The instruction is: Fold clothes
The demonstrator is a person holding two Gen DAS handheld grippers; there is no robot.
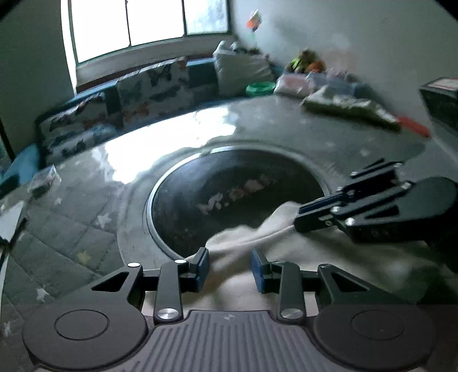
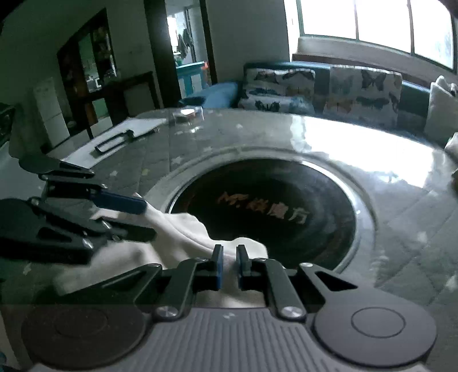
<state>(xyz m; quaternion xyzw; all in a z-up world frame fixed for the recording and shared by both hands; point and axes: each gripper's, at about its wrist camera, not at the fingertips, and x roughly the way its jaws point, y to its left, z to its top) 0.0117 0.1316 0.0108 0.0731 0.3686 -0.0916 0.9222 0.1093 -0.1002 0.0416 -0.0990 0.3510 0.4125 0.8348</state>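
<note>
1. Left wrist view: the left gripper (image 1: pixel 230 267) is at 6 o'clock, low in the picture. Its two blue pads stand apart, and the white cloth (image 1: pixel 286 246) passes between them. Whether the pads press the cloth, I cannot tell; a gap shows on each side of the fabric.
2. In the same view, the cloth lies from 6 o'clock toward 4 o'clock, over the near rim of the round table (image 1: pixel 257 128) and a little over the dark round inset (image 1: pixel 229 183) in the middle of the table.
3. The right gripper (image 1: pixel 303 214) comes in from 3 o'clock. Its fingers are together on a raised fold of the cloth.
4. Beyond the table, a sofa with butterfly cushions (image 1: pixel 148 85) is at 11 o'clock under a bright window (image 1: pixel 143 23). Bags and small things (image 1: pixel 329 85) lie at 1 o'clock on the far part of the table.
5. Right wrist view: the right gripper (image 2: pixel 229 264) is at 6 o'clock. Its pads are close together and clamped on the white cloth (image 2: pixel 183 229), which bunches between them.
6. The left gripper (image 2: pixel 146 219) enters from 9 o'clock, with the cloth between its blue pad and its lower finger. How tight it holds, I cannot tell.
7. The dark inset (image 2: pixel 272 206) with its printed characters is in the centre, just beyond the cloth. A white board with a black clip (image 2: pixel 120 137) lies at 10 o'clock on the table.
</note>
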